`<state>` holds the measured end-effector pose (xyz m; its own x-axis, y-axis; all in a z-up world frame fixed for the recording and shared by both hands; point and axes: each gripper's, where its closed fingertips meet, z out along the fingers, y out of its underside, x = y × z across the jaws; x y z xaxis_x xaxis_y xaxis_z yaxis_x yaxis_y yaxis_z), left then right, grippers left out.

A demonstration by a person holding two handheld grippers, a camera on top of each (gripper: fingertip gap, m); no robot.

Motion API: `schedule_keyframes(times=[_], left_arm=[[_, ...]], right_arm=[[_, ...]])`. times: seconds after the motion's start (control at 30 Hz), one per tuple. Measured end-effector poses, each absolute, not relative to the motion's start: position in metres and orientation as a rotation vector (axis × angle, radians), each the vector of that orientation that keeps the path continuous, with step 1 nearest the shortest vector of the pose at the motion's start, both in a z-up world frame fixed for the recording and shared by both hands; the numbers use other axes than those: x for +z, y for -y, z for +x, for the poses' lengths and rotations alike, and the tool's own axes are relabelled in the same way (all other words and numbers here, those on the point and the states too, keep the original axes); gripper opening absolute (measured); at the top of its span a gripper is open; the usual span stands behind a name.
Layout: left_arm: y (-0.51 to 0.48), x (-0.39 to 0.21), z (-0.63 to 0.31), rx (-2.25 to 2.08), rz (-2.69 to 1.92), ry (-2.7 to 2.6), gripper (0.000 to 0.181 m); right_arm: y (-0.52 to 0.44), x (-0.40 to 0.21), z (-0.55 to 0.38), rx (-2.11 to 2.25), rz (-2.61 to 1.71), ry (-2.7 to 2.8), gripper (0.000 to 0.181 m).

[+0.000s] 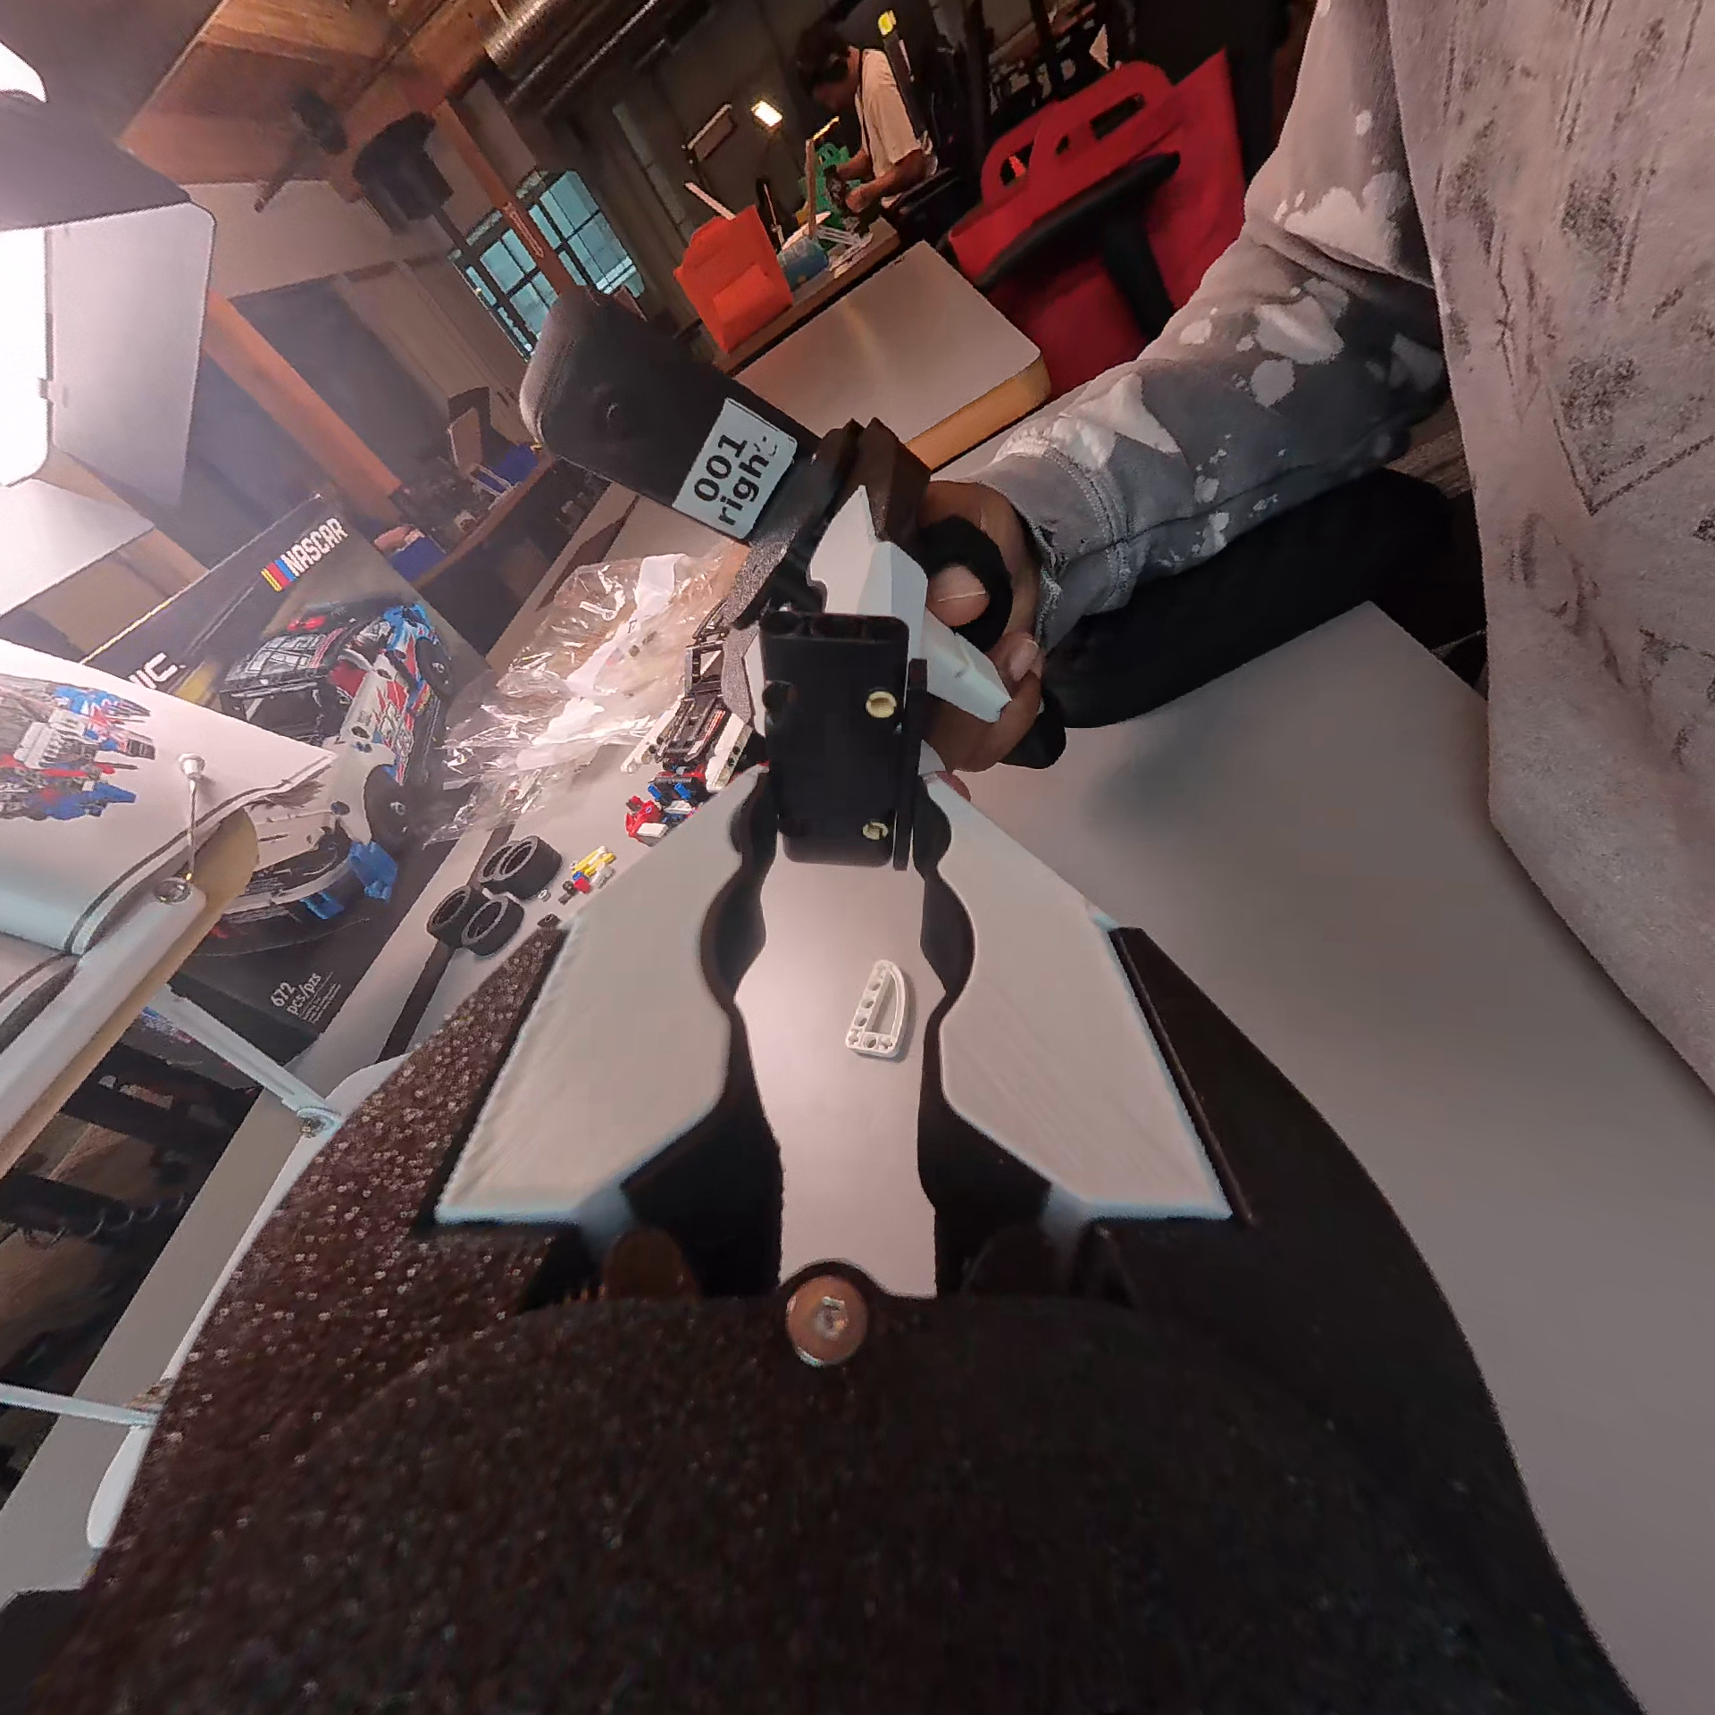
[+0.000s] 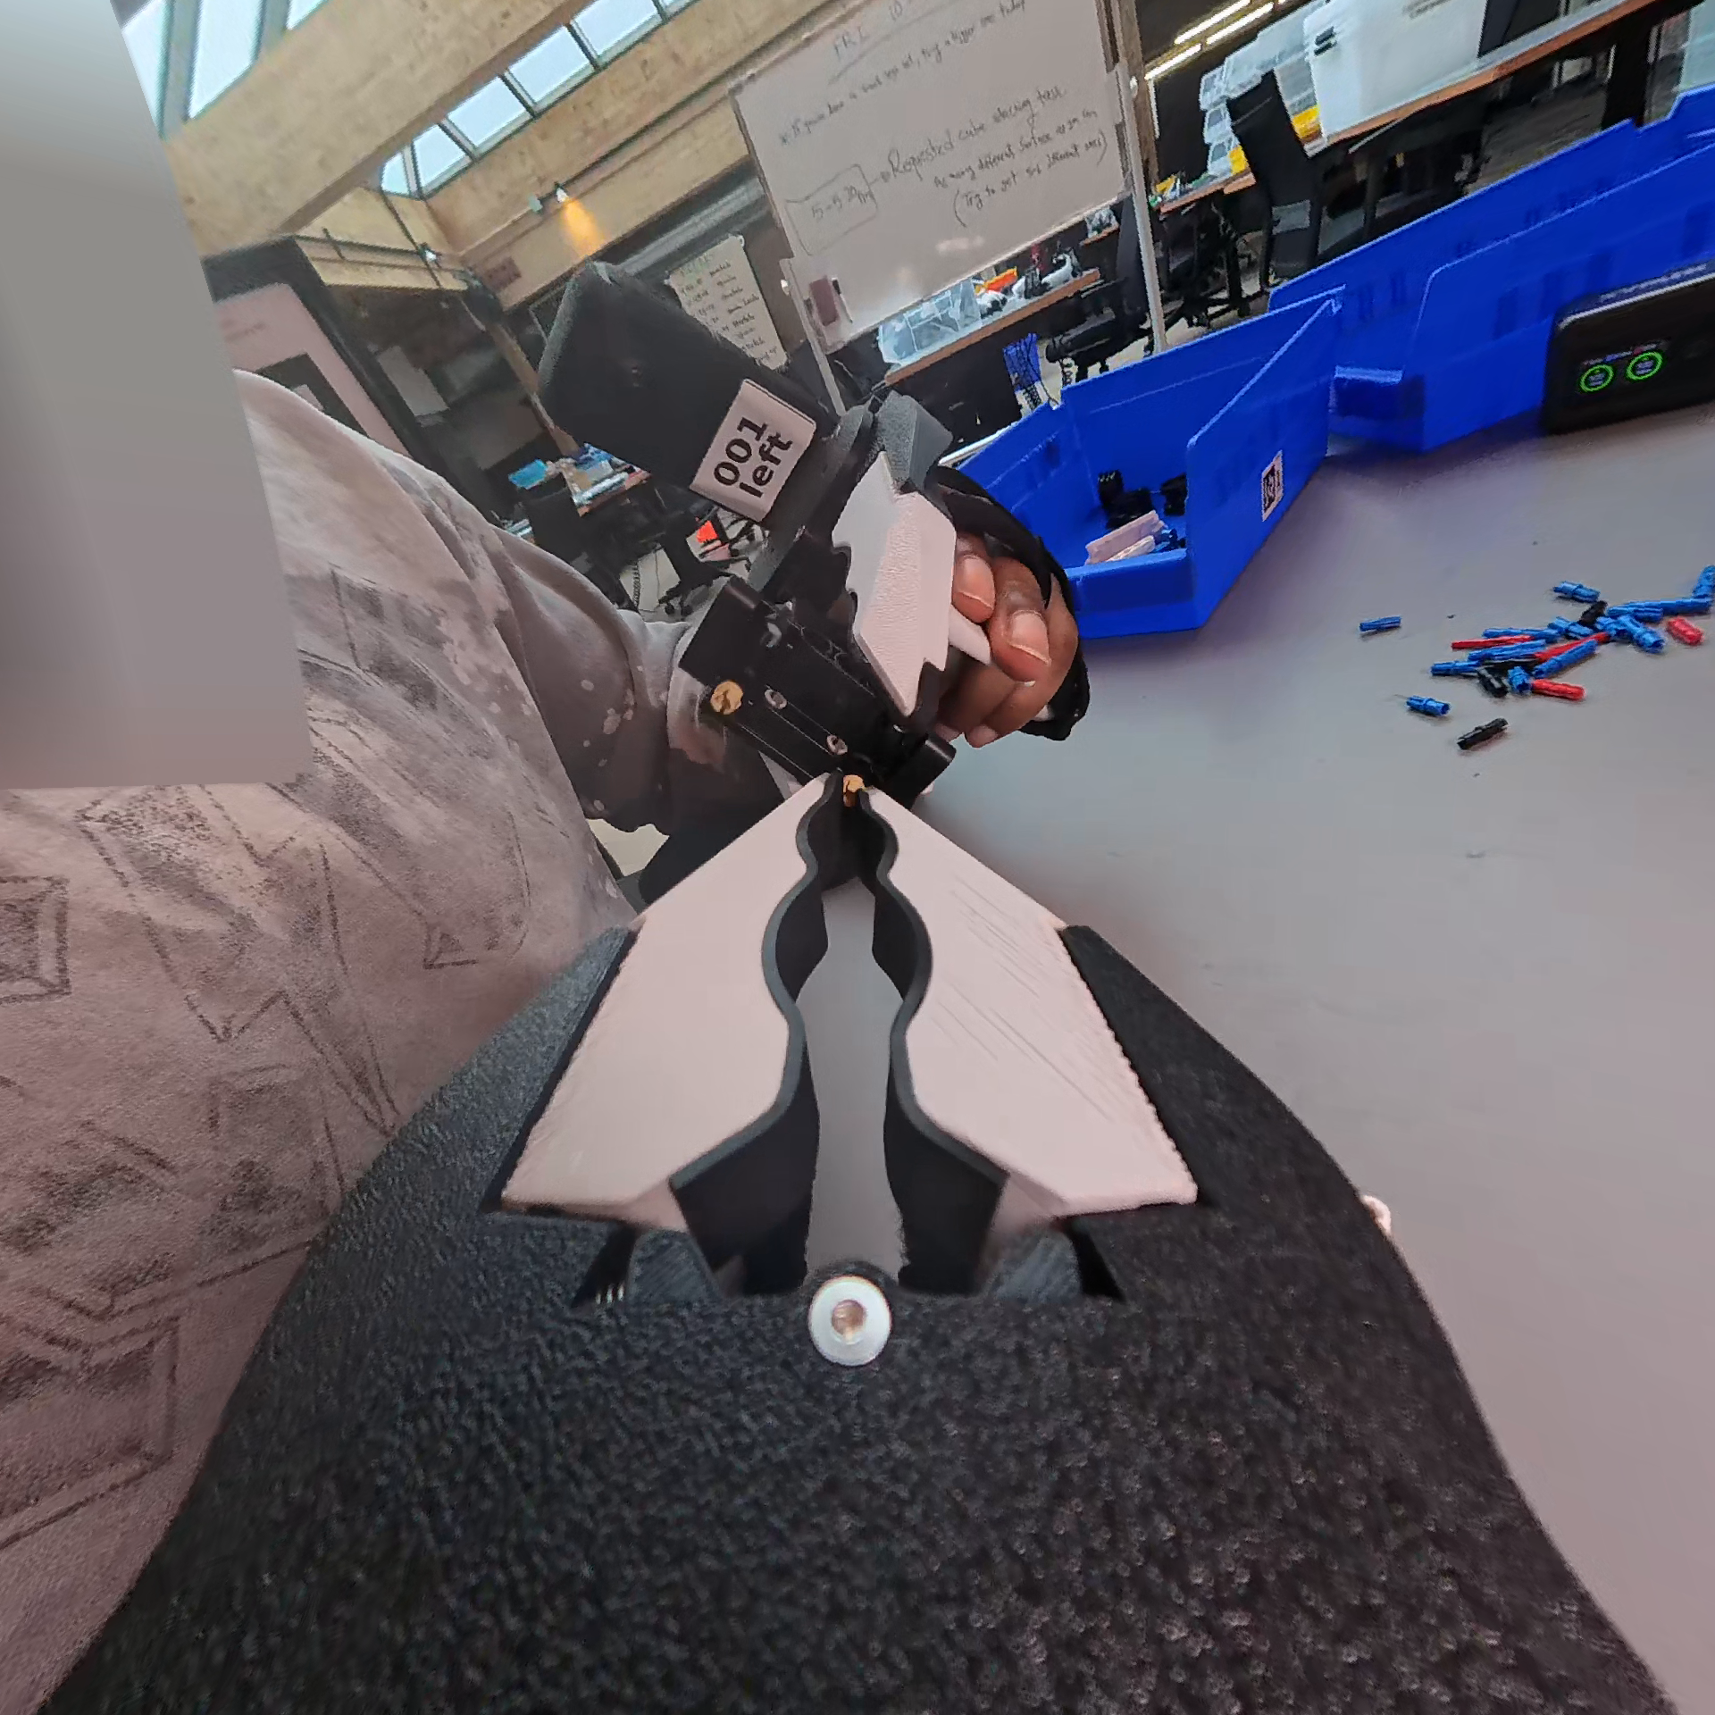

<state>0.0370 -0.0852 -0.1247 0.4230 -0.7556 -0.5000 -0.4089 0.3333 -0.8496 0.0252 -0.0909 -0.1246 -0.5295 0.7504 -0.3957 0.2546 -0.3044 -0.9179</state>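
The room was a large open workshop with timber beams (image 2: pixel 483 199) and a row of skylights (image 2: pixel 520 93) above. A whiteboard (image 2: pixel 937 158) stood on a frame behind the grey worktop (image 2: pixel 1299 974). Further desks (image 2: pixel 993 325) and dark office chairs (image 2: pixel 1281 158) filled the space beyond. Opposite, a bright studio lamp (image 1: pixel 37 353) shone at the worktop's far edge, gridded windows (image 1: pixel 538 251) showed past wooden posts, and a person sat at a distant table (image 1: pixel 891 315).
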Motion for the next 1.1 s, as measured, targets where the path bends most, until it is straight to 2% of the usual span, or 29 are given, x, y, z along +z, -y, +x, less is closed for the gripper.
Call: schedule_keyframes(times=[0.17, 0.33, 0.47, 0.7, 0.77, 1.1], left_arm=[[0.083, -0.099, 0.014, -0.314, -1.253, -1.088, 0.028], [0.083, -0.113, 0.025, -0.295, -1.259, -1.135, 0.028], [0.081, -0.116, 0.027, -0.276, -1.258, -1.145, 0.028], [0.081, -0.121, 0.032, -0.233, -1.253, -1.180, 0.028], [0.081, -0.122, 0.031, -0.218, -1.252, -1.184, 0.028], [0.089, -0.111, 0.036, -0.319, -1.224, -1.162, 0.028]], right_arm=[[0.072, -0.122, 0.031, 1.842, -1.272, 1.534, 0.000], [0.073, -0.117, 0.024, 1.834, -1.278, 1.479, 0.000], [0.082, -0.119, 0.019, 1.840, -1.304, 1.490, 0.015], [0.087, -0.124, 0.018, 1.859, -1.328, 1.511, 0.011], [0.088, -0.124, 0.019, 1.848, -1.320, 1.516, 0.004], [0.096, -0.112, 0.025, 1.834, -1.147, 1.535, 0.001]])
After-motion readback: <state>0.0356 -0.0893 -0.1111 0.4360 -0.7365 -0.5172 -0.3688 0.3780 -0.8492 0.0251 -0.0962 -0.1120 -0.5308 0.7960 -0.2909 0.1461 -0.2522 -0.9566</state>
